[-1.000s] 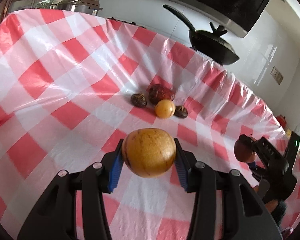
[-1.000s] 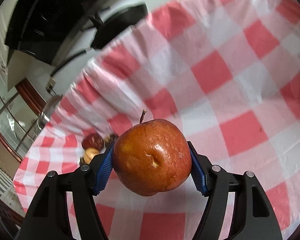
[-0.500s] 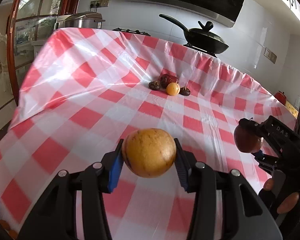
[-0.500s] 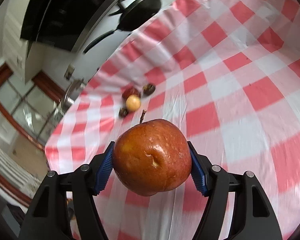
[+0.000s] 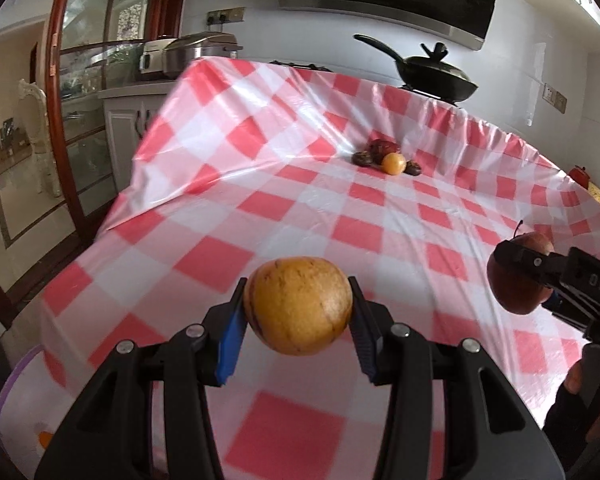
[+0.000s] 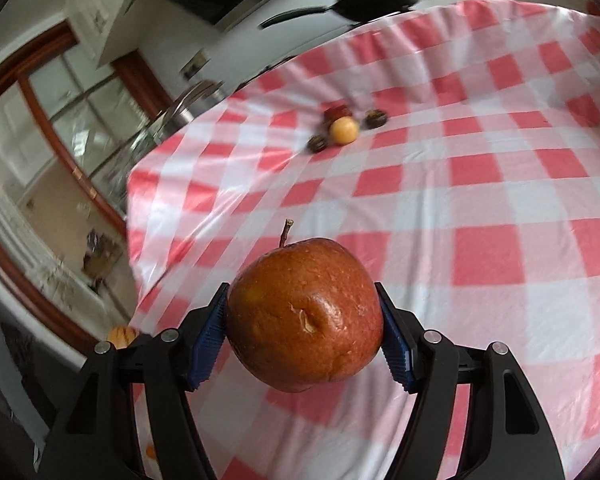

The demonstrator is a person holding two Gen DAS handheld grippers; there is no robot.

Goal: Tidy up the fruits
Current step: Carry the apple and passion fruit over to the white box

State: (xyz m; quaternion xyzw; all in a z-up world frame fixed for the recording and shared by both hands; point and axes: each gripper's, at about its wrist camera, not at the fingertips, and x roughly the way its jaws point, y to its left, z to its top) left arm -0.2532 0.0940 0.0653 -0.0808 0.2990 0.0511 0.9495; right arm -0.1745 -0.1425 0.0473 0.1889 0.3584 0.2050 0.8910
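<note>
L gripper point(image 5: 298, 312) clamps a yellow-orange fruit point(image 5: 298, 306), R gripper point(image 6: 304, 330) clamps a red apple point(image 6: 304, 316); both held above the near end of the checked tablecloth point(image 5: 380, 208). Small fruit cluster point(image 5: 388, 158) sits far across the cloth, near the black pan point(image 5: 436, 76).

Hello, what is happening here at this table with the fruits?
A person is sorting fruit with a handheld gripper in each hand. The left gripper is shut on a yellow fruit, and the right gripper is shut on a red apple. Both fruits are held above the checked tablecloth. A small pile of fruit lies at the far side of the table, near a black pan.
</note>
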